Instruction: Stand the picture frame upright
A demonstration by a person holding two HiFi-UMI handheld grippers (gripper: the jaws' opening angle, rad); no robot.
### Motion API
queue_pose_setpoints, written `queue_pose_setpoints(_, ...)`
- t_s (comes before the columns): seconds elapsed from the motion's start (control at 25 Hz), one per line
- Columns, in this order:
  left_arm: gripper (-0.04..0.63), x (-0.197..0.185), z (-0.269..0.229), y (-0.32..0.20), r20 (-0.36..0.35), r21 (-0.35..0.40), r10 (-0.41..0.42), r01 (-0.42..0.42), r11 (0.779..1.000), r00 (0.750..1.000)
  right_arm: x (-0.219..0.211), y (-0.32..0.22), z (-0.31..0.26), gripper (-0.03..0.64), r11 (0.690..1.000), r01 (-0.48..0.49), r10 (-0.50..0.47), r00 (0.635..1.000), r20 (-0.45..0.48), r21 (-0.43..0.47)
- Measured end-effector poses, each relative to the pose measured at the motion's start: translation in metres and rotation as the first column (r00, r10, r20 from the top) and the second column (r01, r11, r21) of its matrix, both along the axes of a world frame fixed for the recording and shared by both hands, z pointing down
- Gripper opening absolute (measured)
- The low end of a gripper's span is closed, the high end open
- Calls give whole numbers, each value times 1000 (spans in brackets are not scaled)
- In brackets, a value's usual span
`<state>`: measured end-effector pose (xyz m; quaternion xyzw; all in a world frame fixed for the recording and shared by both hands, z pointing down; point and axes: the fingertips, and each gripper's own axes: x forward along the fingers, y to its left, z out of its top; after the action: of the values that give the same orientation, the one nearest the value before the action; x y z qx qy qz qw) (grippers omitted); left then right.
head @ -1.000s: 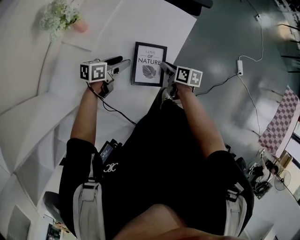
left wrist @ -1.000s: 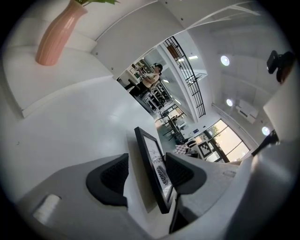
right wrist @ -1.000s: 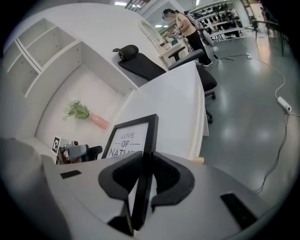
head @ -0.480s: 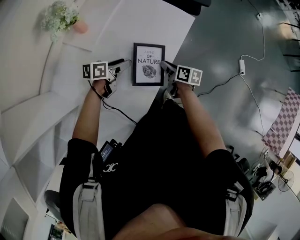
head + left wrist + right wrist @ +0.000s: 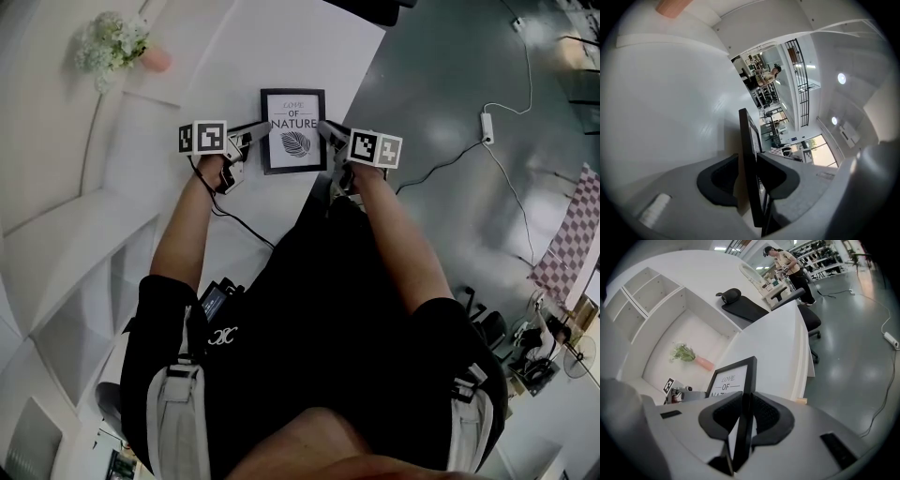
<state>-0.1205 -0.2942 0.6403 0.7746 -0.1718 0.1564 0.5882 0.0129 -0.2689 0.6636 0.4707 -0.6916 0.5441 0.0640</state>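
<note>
The left tongs are closing on the left edge of the black-rimmed picture frame with a white leaf print. The edge sits between their pads, one pad against the printed side, with a thin gap showing at the other. The right tongs are clamped on the frame's right edge, both pads pressed to it. The frame sits near the front edge of the white table, its print facing the head camera. Whether it rests flat or is lifted I cannot tell.

A bunch of pale flowers in a pink vase stands well apart at the far left, towards the back of the table. A black cable trails from the left tongs towards the person's body. On the grey floor to the right lie a white power strip with its cord and a checked cloth.

The right gripper view shows what the head view does not: white shelf compartments behind the flowers, a black office chair at the table's far side, and a person standing far off. It also catches the left tongs' marker cube beyond the frame. The left gripper view sees the frame edge-on, with a bright hall behind it.
</note>
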Motion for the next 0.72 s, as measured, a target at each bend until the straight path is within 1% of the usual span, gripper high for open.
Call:
queue_pose_setpoints(0.08,89,3,0,1,14,11,4,-4,1000,1000,0,0,0,71,1000,3,-3,1000,1,3)
queue_pose_setpoints(0.32,87,4,-4,-1,33,52,-11,9,999,999,-1,-2,3,71,1000,23,-23,1000,-7,12)
queue_pose_setpoints(0.4,87,3,-8,3,51,79,-16,12,997,999,-4,1,5,71,999,33,-33,999,-3,2)
queue_pose_setpoints(0.48,89,3,-14,4,69,109,-23,16,994,997,-5,2,4,71,999,49,-49,999,-21,-1)
queue_pose_setpoints(0.6,83,6,-30,7,84,180,-30,15,984,996,-2,-2,-11,69,996,73,-69,995,-71,49)
queue_pose_setpoints(0.64,81,8,-38,8,88,215,-28,9,977,996,0,-3,-20,67,993,86,-79,993,-88,75)
queue_pose_setpoints(0.72,81,15,-56,9,106,294,-26,-7,956,994,7,-7,-38,67,985,120,-104,987,-125,127)
